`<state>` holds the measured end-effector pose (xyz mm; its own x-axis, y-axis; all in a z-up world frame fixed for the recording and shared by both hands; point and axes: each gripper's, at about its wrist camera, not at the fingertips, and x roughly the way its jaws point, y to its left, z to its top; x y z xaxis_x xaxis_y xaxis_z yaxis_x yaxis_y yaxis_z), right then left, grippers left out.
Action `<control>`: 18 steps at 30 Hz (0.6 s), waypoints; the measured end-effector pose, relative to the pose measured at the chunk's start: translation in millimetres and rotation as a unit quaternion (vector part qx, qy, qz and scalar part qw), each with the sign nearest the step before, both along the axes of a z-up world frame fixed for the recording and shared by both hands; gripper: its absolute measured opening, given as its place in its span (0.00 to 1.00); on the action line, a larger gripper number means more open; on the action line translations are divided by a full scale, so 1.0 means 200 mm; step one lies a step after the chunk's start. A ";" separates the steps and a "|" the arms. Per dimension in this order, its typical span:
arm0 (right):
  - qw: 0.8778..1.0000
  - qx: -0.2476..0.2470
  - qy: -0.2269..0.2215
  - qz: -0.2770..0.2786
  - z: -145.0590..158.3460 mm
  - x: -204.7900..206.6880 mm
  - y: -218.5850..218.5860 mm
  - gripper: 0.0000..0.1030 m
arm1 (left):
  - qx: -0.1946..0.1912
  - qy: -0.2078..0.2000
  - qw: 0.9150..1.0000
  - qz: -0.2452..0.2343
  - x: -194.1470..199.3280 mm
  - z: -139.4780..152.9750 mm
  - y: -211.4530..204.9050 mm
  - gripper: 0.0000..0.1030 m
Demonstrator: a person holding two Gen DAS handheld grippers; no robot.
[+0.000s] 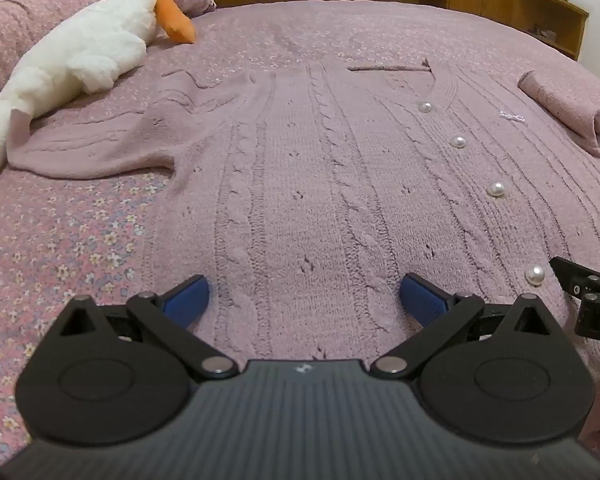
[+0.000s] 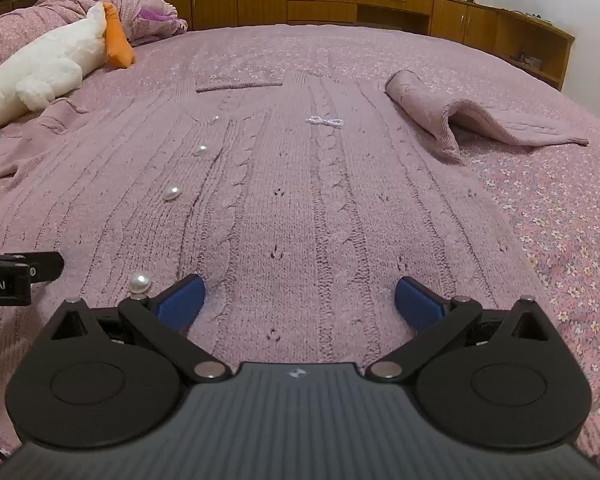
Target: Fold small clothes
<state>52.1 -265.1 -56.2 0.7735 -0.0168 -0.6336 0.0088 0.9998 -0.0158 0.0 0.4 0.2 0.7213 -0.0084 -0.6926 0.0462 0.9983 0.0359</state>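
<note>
**Knitted cardigan flat on bed, both grippers poised at its near hem**

Mauve cable-knit: the cardigan (image 1: 300,184) lay spread face up on the floral-covered bed (image 1: 72,240), taking up most of the bed in both views. Its long axis ran straight away from the fingers, hem nearest, collar farthest. The left sleeve (image 1: 100,144) trailed outward toward a white plush toy (image 1: 80,60); the right sleeve (image 2: 460,120) lay doubled over beside the body. The pearl button (image 1: 496,189) row ran between the two tools. The left gripper (image 1: 304,300) and right gripper (image 2: 300,300) stood side by side over the hem end, each tilted downward, fingers spread wide and holding nothing. Neither was judged clearly nearer; each covered its own half, so a two-handed lift of the hem toward the collar appeared feasible.
</note>
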 end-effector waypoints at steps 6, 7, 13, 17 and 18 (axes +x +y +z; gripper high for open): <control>1.000 0.001 -0.009 -0.005 -0.01 -0.01 0.01 1.00 | 0.001 0.000 1.000 0.003 -0.01 0.00 0.00 1.00; 1.000 0.001 -0.009 -0.005 -0.01 -0.01 0.01 1.00 | 0.001 -0.001 1.000 0.003 -0.01 0.00 0.01 1.00; 1.000 0.001 -0.009 -0.006 0.01 -0.03 0.00 1.00 | 0.002 -0.003 1.000 0.001 -0.02 -0.02 0.02 1.00; 1.000 0.002 -0.008 -0.005 0.00 -0.03 0.00 1.00 | 0.007 0.001 1.000 0.000 0.00 -0.01 -0.01 1.00; 1.000 0.002 -0.008 -0.005 0.00 -0.03 0.00 1.00 | 0.007 0.001 1.000 0.000 0.00 -0.01 -0.01 1.00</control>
<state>46.8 -264.2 -56.8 0.7838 -0.0223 -0.6206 0.0197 0.9997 -0.0110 -0.4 -1.7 -1.4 0.7203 0.0022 -0.6937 0.0455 0.9977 0.0504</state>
